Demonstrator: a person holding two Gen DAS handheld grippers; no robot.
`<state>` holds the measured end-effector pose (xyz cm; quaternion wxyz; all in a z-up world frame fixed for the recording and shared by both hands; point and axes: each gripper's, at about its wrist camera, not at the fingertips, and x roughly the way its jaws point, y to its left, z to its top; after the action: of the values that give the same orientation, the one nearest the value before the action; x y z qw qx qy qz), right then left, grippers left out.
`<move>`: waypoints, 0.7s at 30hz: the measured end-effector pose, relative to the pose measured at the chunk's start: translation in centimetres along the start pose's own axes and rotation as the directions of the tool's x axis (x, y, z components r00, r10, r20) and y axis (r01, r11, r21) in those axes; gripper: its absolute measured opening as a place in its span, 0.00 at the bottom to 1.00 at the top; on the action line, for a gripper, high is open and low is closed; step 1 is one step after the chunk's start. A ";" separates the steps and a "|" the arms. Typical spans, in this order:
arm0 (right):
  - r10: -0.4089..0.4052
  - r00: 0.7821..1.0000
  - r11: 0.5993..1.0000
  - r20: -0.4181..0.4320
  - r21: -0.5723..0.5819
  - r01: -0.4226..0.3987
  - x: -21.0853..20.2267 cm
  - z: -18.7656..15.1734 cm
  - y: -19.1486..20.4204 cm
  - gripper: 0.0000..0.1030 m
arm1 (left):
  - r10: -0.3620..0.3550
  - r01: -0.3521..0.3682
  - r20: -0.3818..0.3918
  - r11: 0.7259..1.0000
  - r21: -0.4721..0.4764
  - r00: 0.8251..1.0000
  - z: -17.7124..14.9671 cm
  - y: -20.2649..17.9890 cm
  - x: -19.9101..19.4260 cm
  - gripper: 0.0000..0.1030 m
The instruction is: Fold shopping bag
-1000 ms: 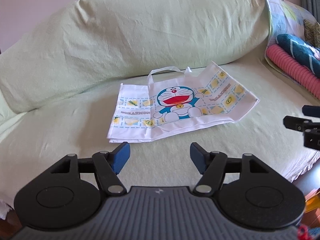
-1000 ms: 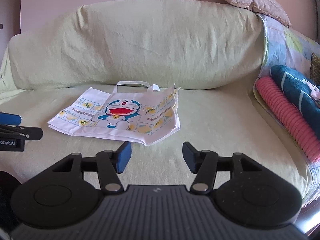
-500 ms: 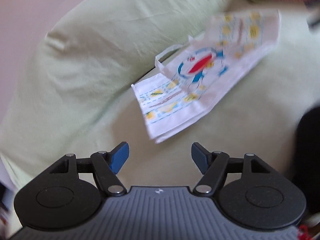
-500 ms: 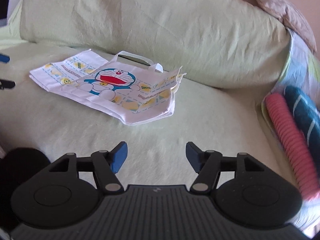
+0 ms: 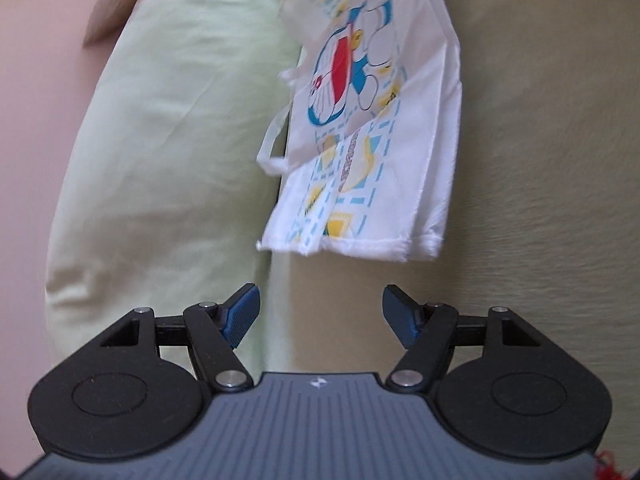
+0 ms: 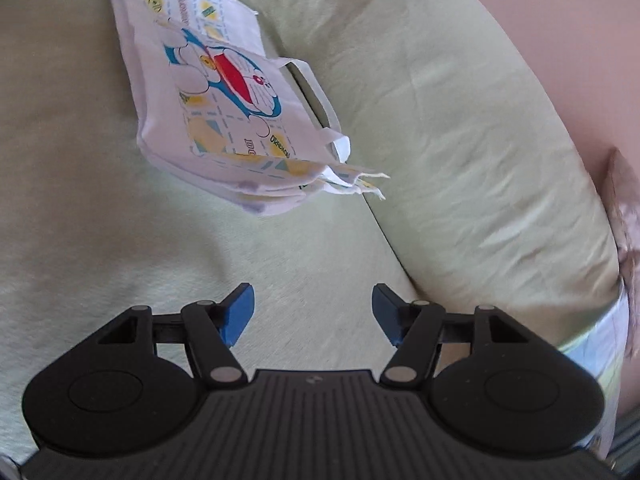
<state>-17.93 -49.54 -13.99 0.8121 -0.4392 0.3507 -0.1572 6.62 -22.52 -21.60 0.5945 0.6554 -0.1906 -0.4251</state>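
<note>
A white shopping bag (image 5: pixel 372 120) with a blue cartoon cat print lies flat on the green sofa seat, its white handles (image 5: pixel 276 140) toward the backrest. My left gripper (image 5: pixel 320 312) is open and empty, a short way off the bag's near short edge. In the right wrist view the same bag (image 6: pixel 224 108) lies ahead and to the left, its loose layered corner (image 6: pixel 352 180) nearest. My right gripper (image 6: pixel 312 308) is open and empty over bare seat, short of the bag. Both views are rolled sideways.
The green-covered sofa backrest (image 5: pixel 168 128) runs along the bag's handle side and also shows in the right wrist view (image 6: pixel 460 128). The seat cushion (image 6: pixel 80 220) spreads around the bag. A beige cushion (image 6: pixel 624 200) sits on the backrest's far end.
Both grippers have rolled sideways and swung to opposite short ends of the bag, coming closer to it. The bag has not moved. Both stay open.
</note>
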 end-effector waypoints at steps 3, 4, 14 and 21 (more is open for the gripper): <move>-0.024 0.996 0.982 0.082 -0.183 0.039 1.6 -0.1 0.4 0.57 | 0.030 -0.038 0.074 0.993 0.113 0.997 -0.4 -0.9 1.2 0.69; -0.032 0.992 0.963 0.125 -0.263 0.065 2.1 -0.1 0.6 0.57 | 0.037 -0.051 0.099 0.989 0.142 0.994 -0.4 -1.1 1.4 0.68; 0.141 0.943 0.837 0.301 -0.544 0.049 3.4 0.9 1.1 0.13 | -0.088 0.030 0.173 0.949 0.314 0.981 -0.5 -2.3 3.1 0.16; 0.424 0.895 0.903 0.141 0.012 -0.430 2.0 3.0 -5.2 0.10 | -0.372 0.384 0.121 0.919 -0.093 0.920 1.2 3.1 1.9 0.10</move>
<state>-14.10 -51.79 -9.49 0.8579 -0.3436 0.3791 0.0473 7.52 -25.37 -19.25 0.5273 0.6223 -0.0654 -0.5748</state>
